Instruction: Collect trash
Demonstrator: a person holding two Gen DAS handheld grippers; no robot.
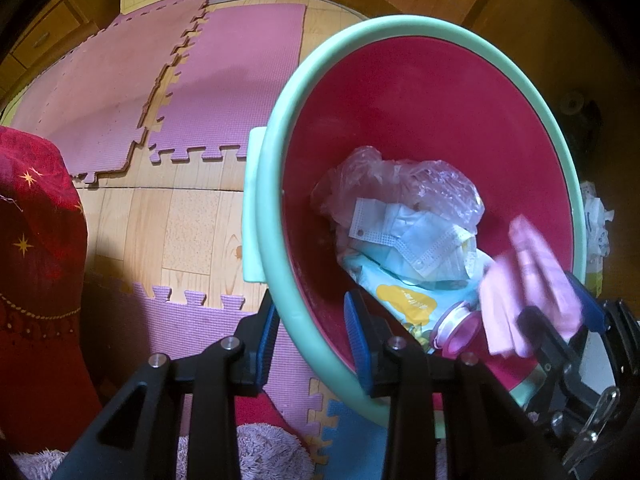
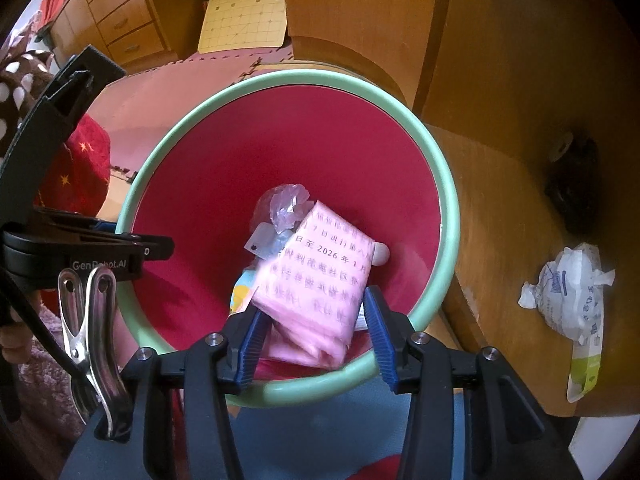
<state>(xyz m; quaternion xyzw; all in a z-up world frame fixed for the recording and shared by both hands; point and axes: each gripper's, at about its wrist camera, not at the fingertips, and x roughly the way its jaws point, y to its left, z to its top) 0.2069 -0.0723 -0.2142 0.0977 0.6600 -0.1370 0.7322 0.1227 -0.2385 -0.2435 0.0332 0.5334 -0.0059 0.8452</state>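
Observation:
A red bin with a mint-green rim (image 1: 276, 184) (image 2: 444, 216) holds a crumpled plastic bag (image 1: 404, 184), a blue face mask (image 1: 416, 240) and a wrapper. My left gripper (image 1: 312, 340) straddles the bin's near rim with its jaws apart, one finger inside and one outside; I cannot tell if it grips the rim. My right gripper (image 2: 316, 340) is open over the bin. A folded pink printed paper (image 2: 316, 276) sits between its fingers, blurred in the left wrist view (image 1: 528, 280). A crumpled white wrapper (image 2: 572, 300) lies on the wooden surface to the right.
Purple foam mats (image 1: 224, 92) cover a wood-pattern floor. A red starred cloth (image 1: 36, 264) is at the left. Wooden furniture (image 2: 500, 80) stands right of the bin, with a dark object (image 2: 572, 184) on it. A grid board (image 2: 244, 16) leans at the back.

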